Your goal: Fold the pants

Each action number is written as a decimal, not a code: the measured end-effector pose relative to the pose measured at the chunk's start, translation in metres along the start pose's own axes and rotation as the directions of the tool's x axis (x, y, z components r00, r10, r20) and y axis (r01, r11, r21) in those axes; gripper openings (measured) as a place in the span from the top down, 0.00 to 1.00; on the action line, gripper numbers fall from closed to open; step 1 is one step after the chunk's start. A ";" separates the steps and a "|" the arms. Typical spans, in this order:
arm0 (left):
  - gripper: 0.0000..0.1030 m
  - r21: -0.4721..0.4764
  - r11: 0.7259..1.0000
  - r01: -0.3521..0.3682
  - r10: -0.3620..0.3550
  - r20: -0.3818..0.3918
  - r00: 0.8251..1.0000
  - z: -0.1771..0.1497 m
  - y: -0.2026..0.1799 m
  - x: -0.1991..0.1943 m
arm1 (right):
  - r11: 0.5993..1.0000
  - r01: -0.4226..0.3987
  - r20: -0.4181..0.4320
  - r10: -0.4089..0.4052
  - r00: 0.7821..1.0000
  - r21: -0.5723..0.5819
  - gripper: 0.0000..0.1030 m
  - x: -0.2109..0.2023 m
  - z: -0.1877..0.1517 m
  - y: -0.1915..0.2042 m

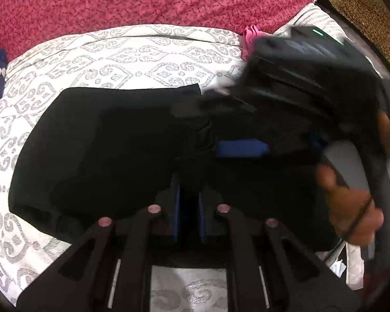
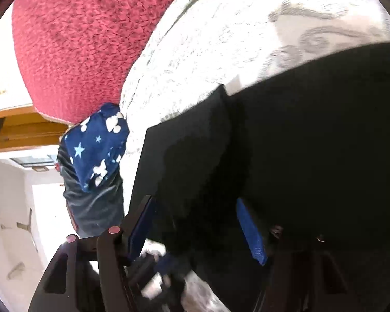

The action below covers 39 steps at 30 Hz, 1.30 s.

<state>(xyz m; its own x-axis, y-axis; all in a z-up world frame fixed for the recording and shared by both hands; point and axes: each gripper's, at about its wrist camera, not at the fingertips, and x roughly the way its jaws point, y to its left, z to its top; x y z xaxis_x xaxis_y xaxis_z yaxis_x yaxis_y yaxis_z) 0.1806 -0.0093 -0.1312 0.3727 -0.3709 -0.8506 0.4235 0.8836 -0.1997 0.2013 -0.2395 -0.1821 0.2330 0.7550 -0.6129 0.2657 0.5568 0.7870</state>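
Black pants (image 1: 98, 150) lie folded on the white patterned bedspread (image 1: 117, 57). In the left wrist view my left gripper (image 1: 188, 208) sits low over the near edge of the pants, its blue pads (image 1: 176, 208) a narrow gap apart with dark cloth between them. My right gripper (image 1: 208, 140) comes in from the right, blurred, one blue pad (image 1: 241, 148) showing, its tips over the pants' middle. In the right wrist view the right gripper (image 2: 195, 223) is open, blue pads (image 2: 249, 231) wide apart, with a fold of the black pants (image 2: 299, 143) between them.
A red textured blanket (image 1: 148, 0) covers the far side of the bed. A blue star-print cloth (image 2: 98, 143) lies at the bed's left edge, a pink cloth (image 1: 249, 39) at the far right. A leopard-print surface (image 1: 361, 7) borders the right.
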 end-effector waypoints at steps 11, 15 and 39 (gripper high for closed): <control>0.53 -0.019 0.999 -0.051 0.051 0.024 0.998 -0.012 0.023 -0.028 | 0.956 0.230 0.086 -0.217 0.972 -0.182 0.94 0.011 -0.005 0.045; 0.26 -0.042 0.982 -0.186 0.190 0.139 0.972 -0.033 0.062 -0.071 | 0.957 0.205 0.094 -0.189 0.977 -0.206 0.94 -0.002 -0.009 0.058; 0.25 -0.097 0.891 -0.444 0.448 0.027 0.893 -0.031 0.114 -0.024 | 0.941 0.113 0.194 -0.052 0.980 -0.320 0.94 -0.059 -0.025 0.123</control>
<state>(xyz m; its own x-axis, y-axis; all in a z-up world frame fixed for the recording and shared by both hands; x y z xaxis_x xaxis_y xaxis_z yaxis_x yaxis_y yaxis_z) 0.1945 0.1096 -0.1489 0.5453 0.0570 -0.8363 0.1321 0.9794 0.1528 0.1970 -0.2065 -0.0475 0.3958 0.6436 -0.6551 -0.0226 0.7200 0.6936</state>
